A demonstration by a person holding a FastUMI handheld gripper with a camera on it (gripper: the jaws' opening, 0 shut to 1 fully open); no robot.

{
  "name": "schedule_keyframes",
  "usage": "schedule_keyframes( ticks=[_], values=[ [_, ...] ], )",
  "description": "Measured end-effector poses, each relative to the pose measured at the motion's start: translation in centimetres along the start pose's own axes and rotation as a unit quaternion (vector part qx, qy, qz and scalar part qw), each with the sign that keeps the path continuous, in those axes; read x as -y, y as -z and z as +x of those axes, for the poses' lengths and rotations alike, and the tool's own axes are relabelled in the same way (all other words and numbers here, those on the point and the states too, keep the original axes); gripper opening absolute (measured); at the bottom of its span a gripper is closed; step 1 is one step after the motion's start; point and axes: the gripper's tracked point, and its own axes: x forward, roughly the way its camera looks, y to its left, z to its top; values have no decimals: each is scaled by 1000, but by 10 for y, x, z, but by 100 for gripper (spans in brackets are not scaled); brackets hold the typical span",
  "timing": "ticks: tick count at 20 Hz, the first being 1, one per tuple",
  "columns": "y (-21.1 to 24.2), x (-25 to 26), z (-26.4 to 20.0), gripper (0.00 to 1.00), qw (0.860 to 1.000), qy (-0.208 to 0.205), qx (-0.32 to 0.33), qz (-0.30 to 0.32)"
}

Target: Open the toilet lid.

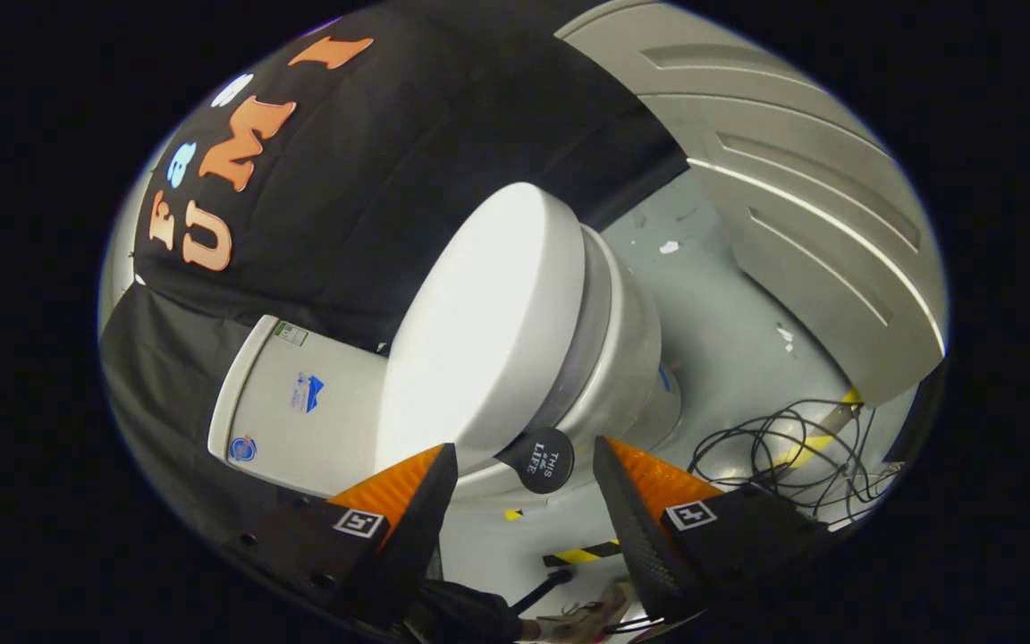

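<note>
Gripper (pixel 524 465) tilted hard, jaws spread wide, nothing pinched between the orange-backed fingers (pixel 408 501). Toilet lid (pixel 479 331) lying just ahead of the fingertips, reaching from the gap between them toward 12 o'clock; white, glossy, raised slightly off the seat (pixel 591 331), a dark gap showing along its 3 o'clock edge. Round black tab (pixel 540 460) sticking out from under the lid's near rim, sitting in the gap between the fingertips, touching neither so far as can be told. Bowl (pixel 636 358) at 2 o'clock of the tab, resting on the grey floor (pixel 721 331). Cistern (pixel 300 402) at 9 o'clock of the lid, butting against the black cloth wall (pixel 408 134). Grey panelled door (pixel 801 206) at 2 o'clock, well beyond the bowl. Tangle of black cables (pixel 792 456) at 3 o'clock of the right finger, lying on the floor over yellow-black tape (pixel 582 555)
</note>
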Motion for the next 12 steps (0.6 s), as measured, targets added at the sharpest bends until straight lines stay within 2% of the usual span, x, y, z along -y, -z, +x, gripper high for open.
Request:
schedule_keyframes(
  ticks=[5, 10, 11, 12],
  values=[
    [8, 2, 12, 97, 997, -24, -26, 63],
    [5, 5, 11, 86, 995, -31, -22, 92],
    [7, 9, 13, 82, 995, -27, -26, 95],
    [7, 11, 14, 64, 994, -26, -26, 99]
  ],
)
